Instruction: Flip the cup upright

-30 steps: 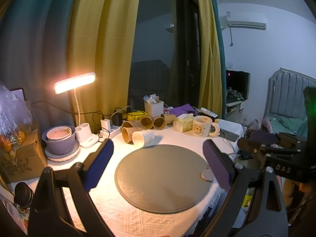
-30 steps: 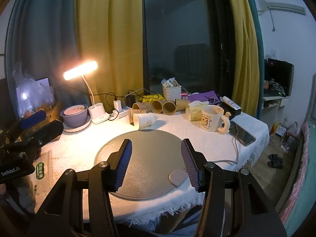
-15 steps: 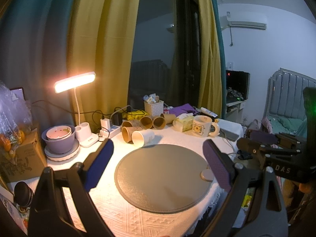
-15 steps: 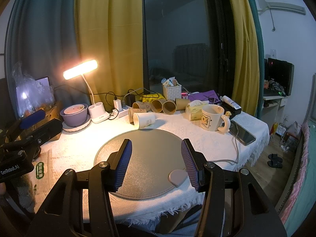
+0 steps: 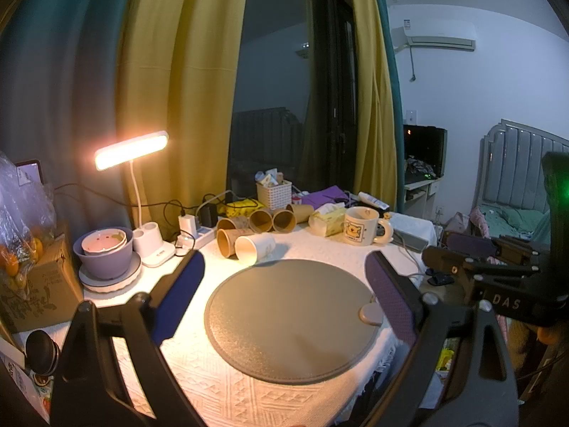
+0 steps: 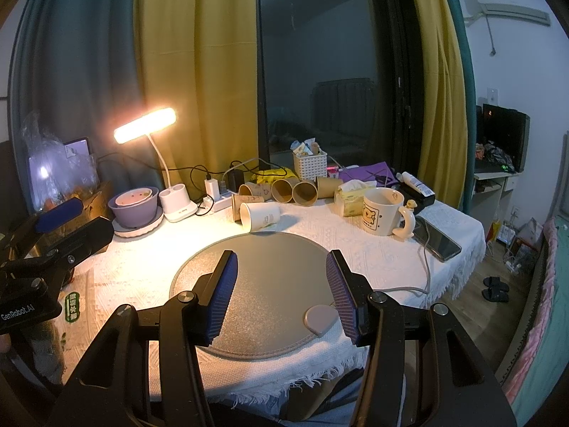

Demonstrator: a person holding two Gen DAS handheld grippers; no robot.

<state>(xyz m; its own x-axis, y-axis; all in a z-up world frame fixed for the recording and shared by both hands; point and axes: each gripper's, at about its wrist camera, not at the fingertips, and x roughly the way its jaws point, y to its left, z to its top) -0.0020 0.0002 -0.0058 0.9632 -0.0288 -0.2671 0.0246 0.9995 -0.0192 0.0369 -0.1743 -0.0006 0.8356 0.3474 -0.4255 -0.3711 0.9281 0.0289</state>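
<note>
A white paper cup (image 5: 254, 248) lies on its side just beyond the far edge of the round grey mat (image 5: 295, 320), its mouth facing me; it also shows in the right wrist view (image 6: 260, 216). My left gripper (image 5: 284, 267) is open and empty, held over the near side of the mat. My right gripper (image 6: 282, 261) is open and empty, also over the mat's near part (image 6: 259, 284). Both grippers are well short of the cup.
Several brown paper cups (image 5: 272, 220) lie on their sides behind the white cup. A ceramic mug (image 6: 382, 211), tissue pack (image 6: 352, 195), phone (image 6: 439, 240), lit desk lamp (image 6: 145, 130), purple bowl (image 6: 135, 206) and power strip with cables (image 6: 217, 195) crowd the table's back.
</note>
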